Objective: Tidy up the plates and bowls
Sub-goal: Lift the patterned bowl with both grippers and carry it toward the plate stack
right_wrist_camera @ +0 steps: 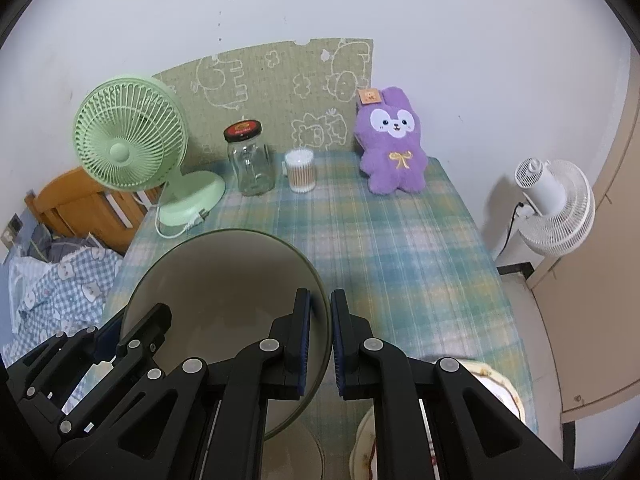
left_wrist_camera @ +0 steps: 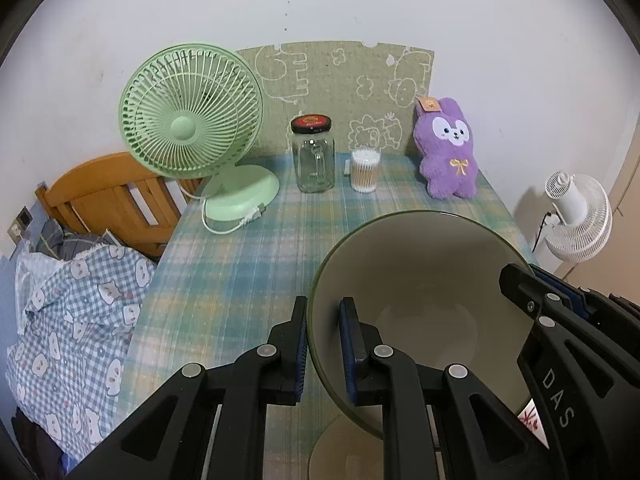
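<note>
A large bowl (left_wrist_camera: 420,280), dark green outside and cream inside, hangs above the plaid tablecloth (left_wrist_camera: 248,264), carried by both grippers. My left gripper (left_wrist_camera: 324,316) is shut on its left rim, one finger outside and one inside. In the right wrist view the same bowl (right_wrist_camera: 224,280) fills the lower left, and my right gripper (right_wrist_camera: 320,312) is shut on its right rim. Each view shows the other gripper clamped on the far rim. Under the right gripper lies a cream plate (right_wrist_camera: 504,396) with a patterned edge, partly hidden. Below the bowl, a round rim (left_wrist_camera: 332,444) of another dish shows.
At the back of the table stand a green desk fan (left_wrist_camera: 192,116), a glass jar with a red lid (left_wrist_camera: 314,156), a cup of cotton swabs (left_wrist_camera: 365,170) and a purple plush rabbit (left_wrist_camera: 448,148). A wooden chair (left_wrist_camera: 104,200) and bedding are left; a white fan (left_wrist_camera: 576,216) is right.
</note>
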Tool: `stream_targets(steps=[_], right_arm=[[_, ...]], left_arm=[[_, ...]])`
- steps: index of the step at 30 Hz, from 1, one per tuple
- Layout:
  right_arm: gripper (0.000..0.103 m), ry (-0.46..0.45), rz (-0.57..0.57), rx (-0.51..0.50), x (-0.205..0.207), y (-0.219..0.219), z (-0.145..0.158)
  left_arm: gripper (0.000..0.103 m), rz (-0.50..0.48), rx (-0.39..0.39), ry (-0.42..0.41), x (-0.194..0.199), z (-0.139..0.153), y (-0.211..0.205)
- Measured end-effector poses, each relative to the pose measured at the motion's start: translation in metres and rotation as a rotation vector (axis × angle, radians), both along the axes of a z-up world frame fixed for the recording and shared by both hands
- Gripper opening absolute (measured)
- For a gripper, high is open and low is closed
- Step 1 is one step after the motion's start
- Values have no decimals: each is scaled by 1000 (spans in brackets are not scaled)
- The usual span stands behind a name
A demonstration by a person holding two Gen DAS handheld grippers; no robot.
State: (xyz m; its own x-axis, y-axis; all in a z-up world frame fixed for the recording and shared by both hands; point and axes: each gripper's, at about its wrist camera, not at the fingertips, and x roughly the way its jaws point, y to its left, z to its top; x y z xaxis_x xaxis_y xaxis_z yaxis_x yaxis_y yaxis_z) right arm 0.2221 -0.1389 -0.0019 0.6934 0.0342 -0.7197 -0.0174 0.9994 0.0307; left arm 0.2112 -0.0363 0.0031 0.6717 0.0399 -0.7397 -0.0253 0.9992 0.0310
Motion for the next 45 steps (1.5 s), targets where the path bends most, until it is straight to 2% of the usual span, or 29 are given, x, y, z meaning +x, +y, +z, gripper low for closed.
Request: stream_targets(steps=[20,45], right_arm=[[13,99,-13,7,-54,8,-49],[13,180,-37,-30,-64,7,-88]], left_arm=[[12,-13,-1,86,-48,-44,9],[12,-28,0,149,-62,-80,4]])
